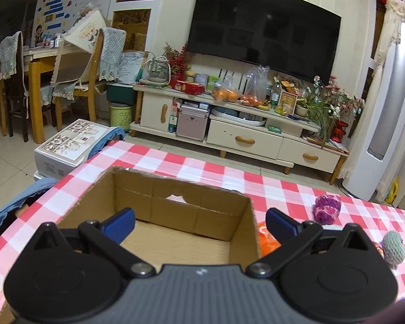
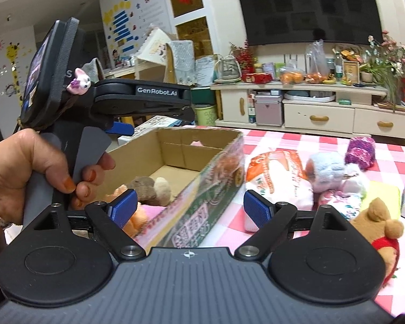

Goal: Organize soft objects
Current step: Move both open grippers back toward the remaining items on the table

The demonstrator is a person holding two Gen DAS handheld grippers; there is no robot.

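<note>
Both grippers, left [image 1: 199,224] and right [image 2: 190,206], gaped wide and empty over the box [image 2: 216,162]; probably best grabbing that bear [image 2: 375,221] mid-body next.

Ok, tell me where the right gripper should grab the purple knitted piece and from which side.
Grip the purple knitted piece across its middle, coming from above. It looks like a squat soft roll, and a pale blue plush crowds its near-left side, so the top is clearest for the right gripper.

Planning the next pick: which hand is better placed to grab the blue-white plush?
Right. Its open tool faces the blue-white plush; the left tool hangs open over the cardboard box.
</note>
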